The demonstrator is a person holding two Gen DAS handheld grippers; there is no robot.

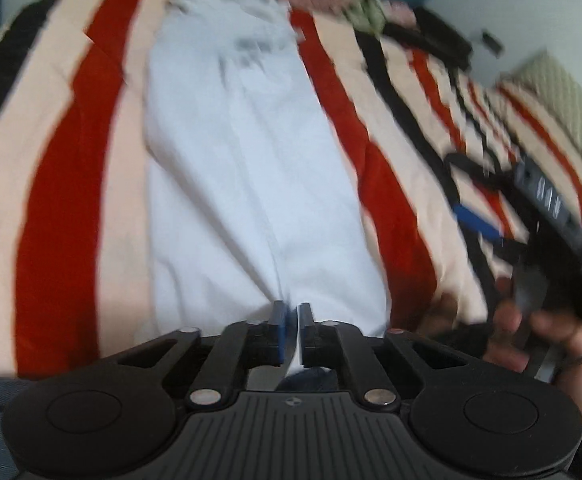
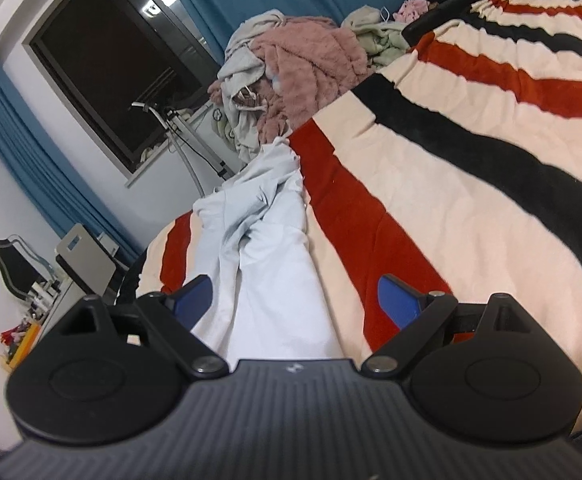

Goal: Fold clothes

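Left gripper (image 1: 291,320) nearly together, pinching the white garment's (image 1: 251,160) near hem to lift it off the striped bed (image 1: 71,160) — right gripper (image 2: 295,300) wide apart, empty.

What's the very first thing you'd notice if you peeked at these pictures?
The bold striped blanket, red, cream and black, fills both views. A long white garment lies stretched along it, its near end between the left gripper fingers. At the far end of the bed sits a heap of pink and pale clothes, with a dark window and blue curtains behind.
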